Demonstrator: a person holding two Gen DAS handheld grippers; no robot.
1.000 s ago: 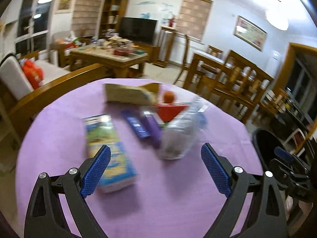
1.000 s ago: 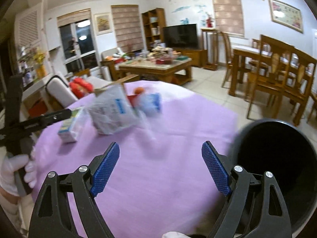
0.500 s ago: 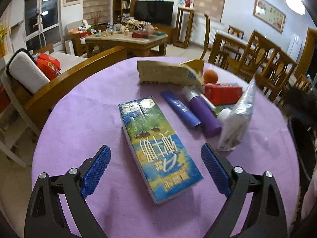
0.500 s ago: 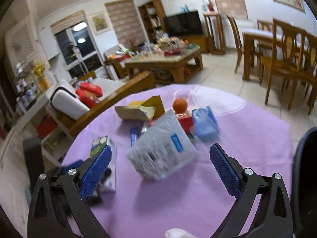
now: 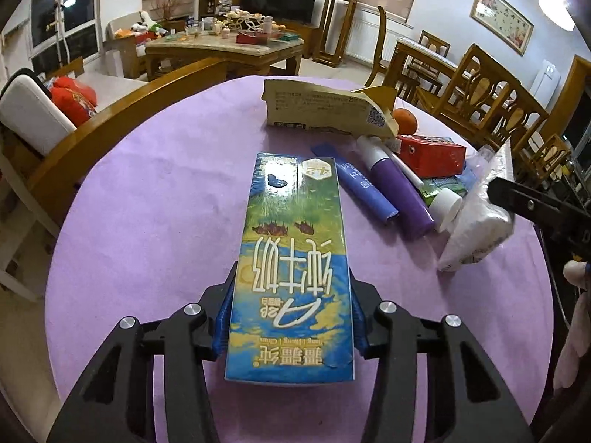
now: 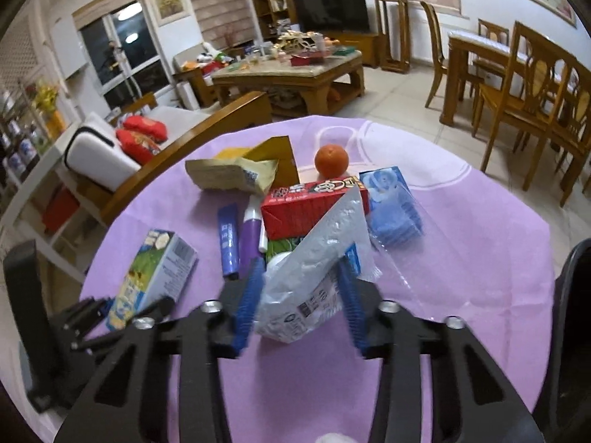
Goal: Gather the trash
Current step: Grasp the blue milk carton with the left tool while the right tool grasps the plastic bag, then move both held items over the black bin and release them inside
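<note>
We see the left gripper (image 5: 290, 326) closing on the milk carton (image 5: 291, 254), which lies flat on the purple tablecloth (image 5: 155, 221) with its length running from six toward twelve o'clock in the left wrist view; the blue pads sit against both long sides of the carton near its close end, so we read it as gripped; from the right wrist view the same carton (image 6: 153, 277) lies at nine o'clock of the pile, with the left gripper's black frame at its near end. The right gripper (image 6: 301, 295) is closing too, its jaws on either side of a crumpled white plastic bag (image 6: 314, 269) that stands up between them, and the blue pads touch the bag's sides; in the left wrist view that bag (image 5: 476, 221) is at three o'clock of the carton, with the black tip of the right gripper upon it. Beyond the bag, toward twelve o'clock, lie a red box (image 6: 314, 203), a blue packet (image 6: 391, 203) at its three o'clock side, an orange (image 6: 331, 160) farther off, and a torn yellow paper bag (image 6: 236, 173) at eleven o'clock; a blue tube (image 6: 228, 240) and a purple tube (image 6: 251, 232) lie side by side between the carton and the red box; a black bin's rim (image 6: 569, 313) shows at three o'clock, off the table's edge.
</note>
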